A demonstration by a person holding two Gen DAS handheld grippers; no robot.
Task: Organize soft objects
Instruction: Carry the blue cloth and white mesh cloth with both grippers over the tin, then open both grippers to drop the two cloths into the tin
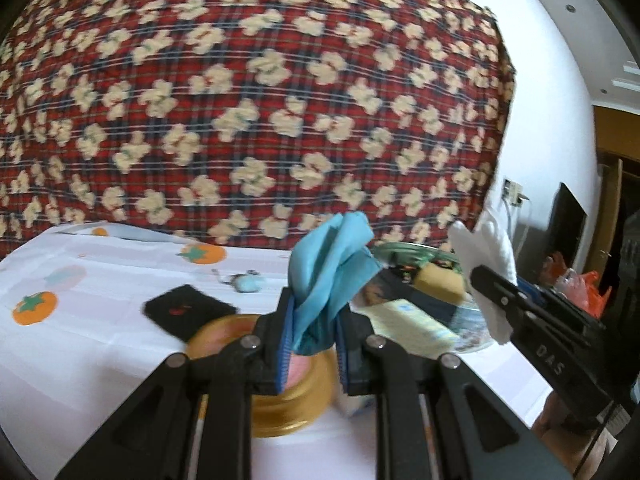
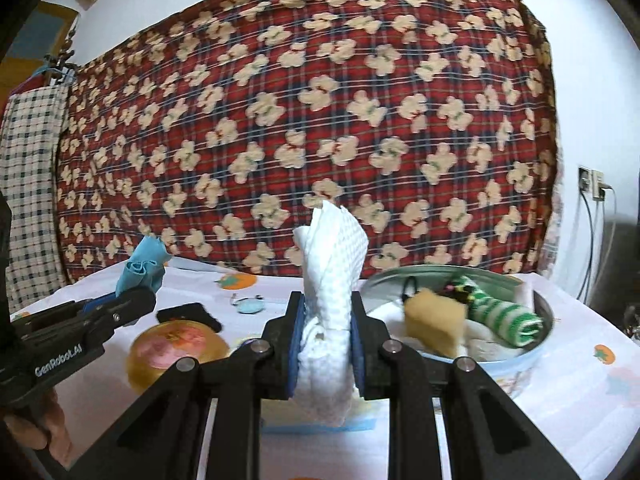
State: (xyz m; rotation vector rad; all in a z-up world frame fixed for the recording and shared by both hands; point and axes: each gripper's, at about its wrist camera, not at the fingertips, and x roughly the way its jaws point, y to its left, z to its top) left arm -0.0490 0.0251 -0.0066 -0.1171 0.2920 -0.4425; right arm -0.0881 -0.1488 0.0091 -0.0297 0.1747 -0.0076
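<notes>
My left gripper is shut on a blue cloth and holds it above the table; it also shows in the right wrist view. My right gripper is shut on a white waffle cloth, held up left of the round tin. The white cloth also shows in the left wrist view. The tin holds a yellow sponge, a green striped sock and white cloths. The sponge shows in the left wrist view too.
On the white tablecloth with orange fruit prints lie a black pad, a golden round lid, a small blue keyring and a flat pale packet. A red plaid blanket hangs behind the table.
</notes>
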